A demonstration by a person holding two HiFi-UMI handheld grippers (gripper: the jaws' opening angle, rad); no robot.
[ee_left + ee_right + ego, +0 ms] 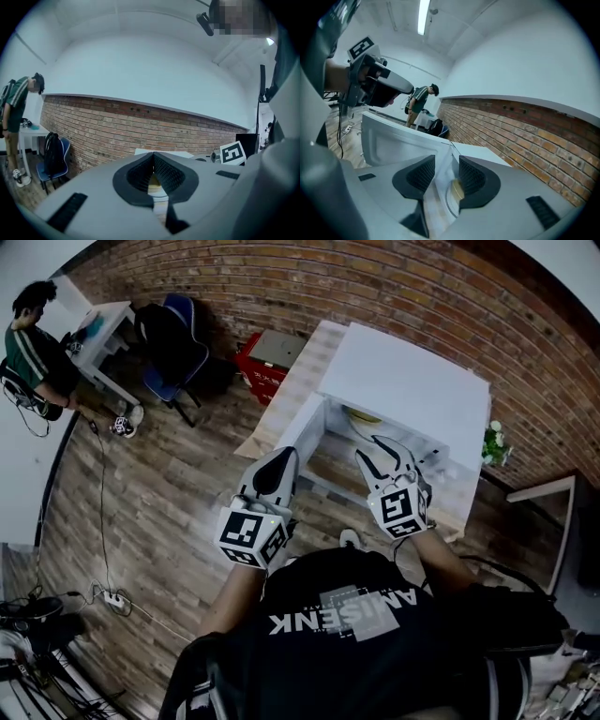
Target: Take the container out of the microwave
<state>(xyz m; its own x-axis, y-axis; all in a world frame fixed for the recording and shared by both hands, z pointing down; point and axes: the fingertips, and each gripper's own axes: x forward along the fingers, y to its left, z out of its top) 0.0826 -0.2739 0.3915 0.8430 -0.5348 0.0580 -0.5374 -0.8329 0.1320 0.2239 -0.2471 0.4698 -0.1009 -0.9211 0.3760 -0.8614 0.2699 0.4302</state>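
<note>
Our right hand-held gripper [446, 172] stands open and empty before the open microwave [403, 381], whose yellowish container [457, 190] sits inside on the glass turntable [444, 206]. Our left hand-held gripper [153, 157] is closed on nothing, near the microwave's door [298, 432].

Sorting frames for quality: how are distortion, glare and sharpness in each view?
Head view: heavy fisheye, black corners, the microwave washed out white on top. Left gripper view: the brick wall bows, with a dark vignette round the rim. Right gripper view: the ceiling light glares; the container beyond the jaws looks soft.
</note>
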